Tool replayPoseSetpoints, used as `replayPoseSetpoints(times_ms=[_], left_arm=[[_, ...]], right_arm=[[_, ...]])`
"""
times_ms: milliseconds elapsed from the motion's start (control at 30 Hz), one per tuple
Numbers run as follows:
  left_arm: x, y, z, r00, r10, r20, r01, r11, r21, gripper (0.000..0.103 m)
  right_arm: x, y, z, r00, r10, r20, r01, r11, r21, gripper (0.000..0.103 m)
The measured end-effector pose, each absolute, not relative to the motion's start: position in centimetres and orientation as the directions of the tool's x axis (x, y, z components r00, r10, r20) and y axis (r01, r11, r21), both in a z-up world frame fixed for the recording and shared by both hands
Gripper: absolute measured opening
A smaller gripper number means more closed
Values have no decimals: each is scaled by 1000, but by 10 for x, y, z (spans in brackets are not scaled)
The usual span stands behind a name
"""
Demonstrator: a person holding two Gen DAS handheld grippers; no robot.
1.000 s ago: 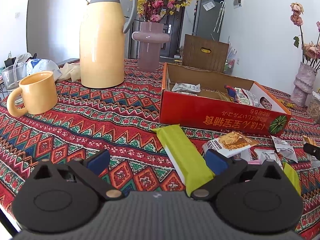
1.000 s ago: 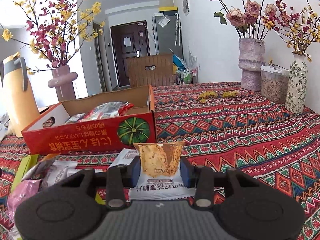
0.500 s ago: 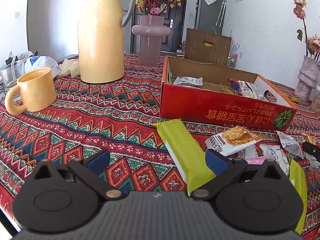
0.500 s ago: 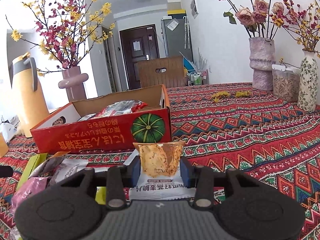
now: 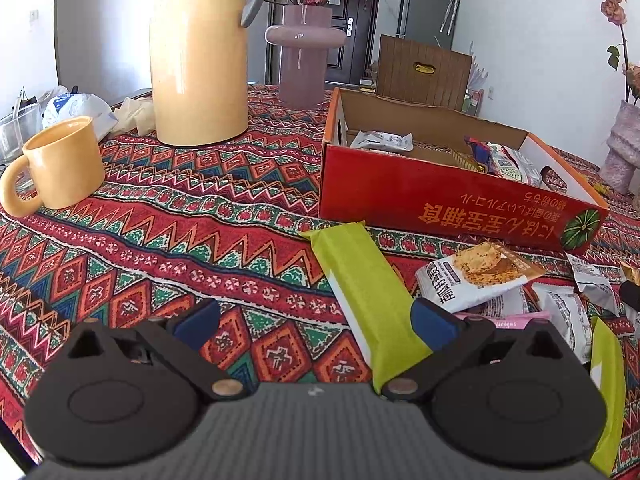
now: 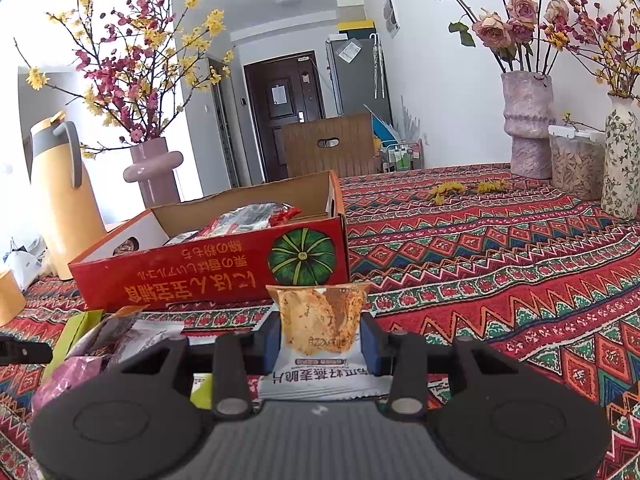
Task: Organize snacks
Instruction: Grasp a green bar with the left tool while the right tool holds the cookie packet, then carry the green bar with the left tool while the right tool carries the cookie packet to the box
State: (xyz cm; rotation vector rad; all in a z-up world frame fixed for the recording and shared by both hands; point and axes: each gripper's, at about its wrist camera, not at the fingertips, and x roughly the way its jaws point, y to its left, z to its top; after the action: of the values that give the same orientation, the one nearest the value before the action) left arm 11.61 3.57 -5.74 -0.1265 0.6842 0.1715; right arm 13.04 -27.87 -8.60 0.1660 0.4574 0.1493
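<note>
White walls (image 6: 440,80), a dark door (image 6: 286,120), bright daylight from the left.

On the tablecloth (image 5: 168,216), loose snack packets (image 5: 476,276) lie before the box (image 5: 440,204), mug (image 5: 60,168) far left.

We read upside-down orange Japanese lettering on the red box (image 5: 448,196); "licious" on the near pink packet (image 5: 508,322).

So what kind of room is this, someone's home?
Most likely a home dining area: a patterned tablecloth with vases of flowers, a thermos jug and mug, and a front door and fridge behind.
</note>
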Motion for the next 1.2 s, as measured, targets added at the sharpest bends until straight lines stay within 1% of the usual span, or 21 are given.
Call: replayPoseSetpoints(times_ms=[200,333,467,533,600,667,767,800,833,900,967,1033,1200], left_arm=[[132,31,-59,745,115,-657,-207,976,-64,103],[146,31,-60,729,143,-670,-243,968,-58,102],[153,26,-63,714,139,-686,-237,970,-50,95],[155,22,-64,708,134,-693,-226,973,-43,88],[157,19,-66,701,127,-702,-218,975,-42,84],[158,16,-67,699,133,-703,-216,976,-31,83],[158,13,-67,702,130,-701,-203,979,-22,76],[157,13,-67,704,126,-699,-197,980,-21,70],[156,13,-66,708,116,-696,-186,982,-26,61],[155,13,-65,713,104,-693,-168,985,-25,52],[154,13,-64,713,99,-694,-163,986,-27,50],[152,15,-64,713,93,-695,-158,987,-29,45],[147,23,-63,714,94,-694,-151,988,-22,40]], right_arm=[[130,-278,-86,887,183,-424,-109,975,194,40],[130,-278,-86,887,188,-422,-113,974,196,40],[131,-278,-86,885,192,-423,-116,973,200,40],[131,-278,-86,885,192,-424,-116,973,200,40],[131,-278,-86,885,192,-424,-115,973,199,40],[131,-278,-86,885,191,-424,-115,973,199,40],[131,-278,-86,885,192,-424,-116,973,199,40],[131,-278,-86,885,191,-424,-115,973,199,40],[131,-278,-86,885,192,-424,-115,973,199,40],[131,-278,-86,885,192,-424,-115,973,199,40],[131,-278,-86,885,192,-424,-115,973,199,40],[131,-278,-86,886,191,-423,-115,973,199,40],[131,-278,-87,886,189,-424,-114,974,197,40]])
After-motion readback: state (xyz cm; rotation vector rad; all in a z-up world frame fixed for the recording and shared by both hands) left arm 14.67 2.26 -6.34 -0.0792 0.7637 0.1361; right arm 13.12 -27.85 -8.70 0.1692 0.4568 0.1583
